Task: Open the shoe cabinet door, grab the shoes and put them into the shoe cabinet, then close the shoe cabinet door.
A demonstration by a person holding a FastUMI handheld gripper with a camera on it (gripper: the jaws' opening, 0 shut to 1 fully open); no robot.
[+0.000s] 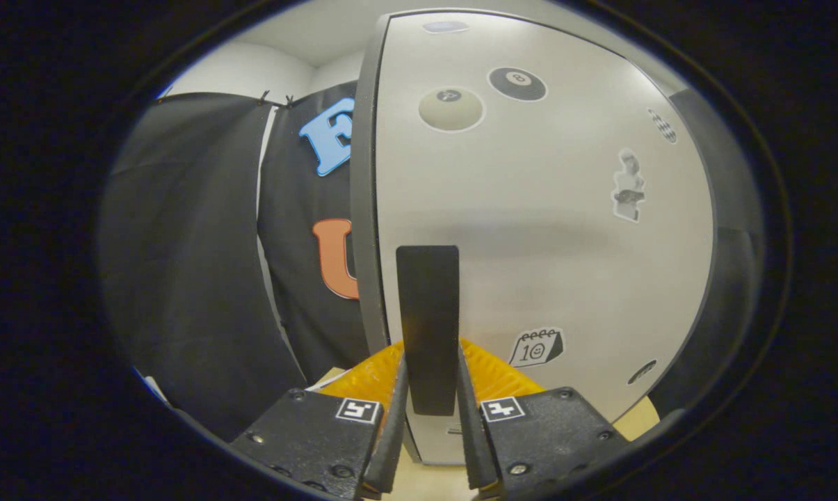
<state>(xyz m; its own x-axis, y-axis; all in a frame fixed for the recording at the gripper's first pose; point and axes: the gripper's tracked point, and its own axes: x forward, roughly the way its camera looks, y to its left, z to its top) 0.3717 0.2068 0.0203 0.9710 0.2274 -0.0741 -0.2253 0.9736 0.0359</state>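
The cabinet door [530, 229] takes up the centre and right of the frame, its dark handle [428, 327] standing upright at lower centre. The gripper [429, 390] has its fingers narrowed onto the handle's two sides, apparently clamped. A crooked pull could make the handle slip free. The door's left edge [363, 209] borders open room toward the black cloth [189, 264].
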